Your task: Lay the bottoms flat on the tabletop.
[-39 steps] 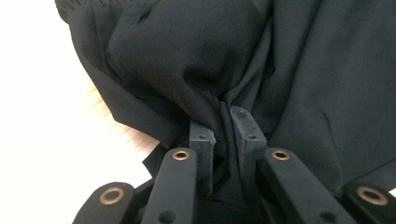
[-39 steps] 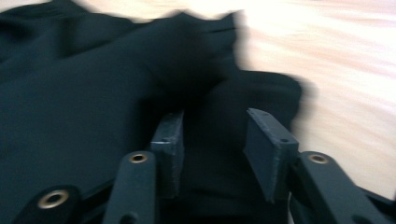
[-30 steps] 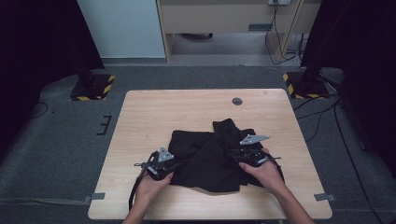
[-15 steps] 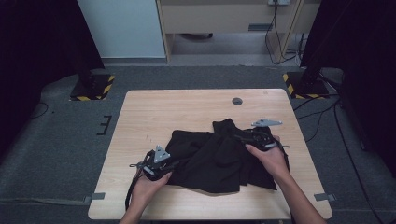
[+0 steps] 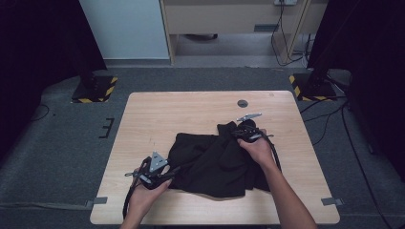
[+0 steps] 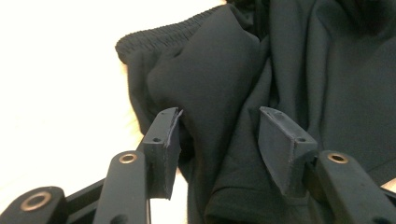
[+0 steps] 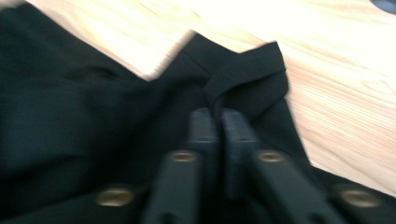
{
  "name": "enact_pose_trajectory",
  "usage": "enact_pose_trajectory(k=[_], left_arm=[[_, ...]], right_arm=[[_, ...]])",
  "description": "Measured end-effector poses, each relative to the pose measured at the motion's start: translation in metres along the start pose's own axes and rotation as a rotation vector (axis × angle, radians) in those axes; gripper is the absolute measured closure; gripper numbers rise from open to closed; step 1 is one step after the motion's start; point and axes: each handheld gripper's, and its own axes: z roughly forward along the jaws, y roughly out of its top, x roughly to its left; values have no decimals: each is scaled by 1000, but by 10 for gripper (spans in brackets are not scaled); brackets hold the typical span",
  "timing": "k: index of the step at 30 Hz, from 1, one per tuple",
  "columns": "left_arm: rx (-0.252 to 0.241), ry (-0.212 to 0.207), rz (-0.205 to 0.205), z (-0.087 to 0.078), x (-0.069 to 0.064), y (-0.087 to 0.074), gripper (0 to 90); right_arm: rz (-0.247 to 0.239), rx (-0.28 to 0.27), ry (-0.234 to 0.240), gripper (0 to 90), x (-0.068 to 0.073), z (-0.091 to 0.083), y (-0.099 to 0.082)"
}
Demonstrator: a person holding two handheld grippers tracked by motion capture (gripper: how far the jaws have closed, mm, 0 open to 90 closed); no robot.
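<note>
A black garment [image 5: 215, 160] lies crumpled on the near half of the wooden bench [image 5: 157, 112], its elastic waistband [image 6: 159, 35] turned toward the left side.

Left tongs [image 5: 165, 174]: held in the left hand [image 5: 145, 193] at the garment's near left edge. The left gripper view shows the jaws standing about half apart, having just been opening. A fold of the black cloth lies between them, just beside the left pad, but the pads [image 6: 280, 144] do not press on it. Nothing is gripped.

Right tongs [image 5: 239, 132]: held in the right hand [image 5: 258, 148] at the garment's far right corner. The right gripper view, somewhat blurred, shows the jaws [no mark] brought together after just closing, with a raised fold of the cloth pinched between the pads [image 7: 203, 128] near a strip-like hem [image 7: 252, 77] of the garment.

A small dark round disc [image 5: 242, 103] sits in the bench top at the far edge, well apart from the garment.
</note>
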Motion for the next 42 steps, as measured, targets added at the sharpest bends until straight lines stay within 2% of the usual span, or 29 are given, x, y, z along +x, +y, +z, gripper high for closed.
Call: enact_pose_trajectory(k=[1, 4, 5, 6, 7, 8, 9, 10, 12, 13, 16, 18, 19, 20, 21, 24, 25, 26, 27, 28, 29, 30, 31, 33, 34, 35, 38, 41, 42], left_arm=[[-6, 6, -5, -3, 3, 0, 488], [-23, 22, -19, -8, 10, 3, 494], [-23, 22, -19, -8, 10, 3, 503], [-36, 28, -39, -11, 16, 7, 508], [-37, 35, -45, -11, 20, 9, 513], [-41, 43, -51, -11, 24, 12, 517], [-41, 43, -51, -11, 24, 12, 521], [-36, 58, -47, -10, 31, 19, 524], [-31, 67, -44, -8, 35, 23, 529], [-7, 78, -31, -2, 44, 31, 530], [5, 91, -36, 7, 52, 38, 543], [52, 73, -49, 25, 62, 45, 547], [52, 73, -49, 25, 62, 45, 547], [79, 60, -65, 38, 65, 47, 547], [79, 60, -65, 38, 65, 47, 546], [105, 58, -90, 55, 68, 46, 528], [106, 41, -111, 63, 68, 45, 524], [106, 41, -111, 63, 68, 45, 518], [105, 33, -118, 66, 67, 45, 514], [111, 32, -104, 70, 65, 45, 514], [117, 38, -94, 73, 62, 46, 501], [121, 42, -90, 75, 61, 46, 501], [133, 47, -81, 81, 58, 45, 503], [141, 55, -80, 83, 58, 45, 565], [152, 70, -70, 87, 57, 46, 588], [150, 69, -70, 89, 57, 46, 597], [151, 62, -88, 90, 58, 45, 606], [148, 69, -87, 89, 58, 46, 624], [148, 66, -85, 88, 58, 46, 624]], right_arm=[[-3, -34, 52, 885, 7, -11, 2], [4, -102, 136, 886, 18, -37, 4], [4, -102, 136, 886, 18, -37, 4], [-37, -109, 185, 885, 27, -55, 3], [-54, -113, 201, 885, 32, -63, 1], [-57, -112, 227, 886, 36, -70, -2], [-57, -112, 227, 886, 36, -70, -2], [-91, -85, 264, 886, 47, -79, -12], [-127, -53, 292, 886, 56, -81, -24], [-139, -40, 310, 887, 61, -81, -30], [-165, 1, 357, 887, 76, -80, -50], [-188, 33, 357, 886, 81, -75, -63], [-188, 52, 351, 886, 81, -71, -68], [-193, 60, 339, 884, 80, -66, -73], [-193, 60, 339, 884, 80, -66, -73], [-207, 45, 319, 823, 79, -63, -79], [-209, 10, 309, 714, 78, -66, -78], [-211, -3, 301, 656, 78, -68, -78], [-211, -3, 301, 656, 78, -68, -78], [-224, -18, 293, 593, 78, -70, -76], [-225, -50, 269, 461, 77, -79, -73], [-225, -50, 269, 461, 77, -79, -73], [-223, -81, 261, 365, 74, -90, -69], [-224, -91, 256, 331, 72, -95, -68], [-224, -128, 229, 246, 64, -110, -62], [-226, -138, 212, 218, 61, -114, -59], [-196, -149, 176, 189, 40, -127, -49], [-157, -173, 124, 285, 16, -135, -39], [-157, -173, 124, 285, 16, -135, -39]])
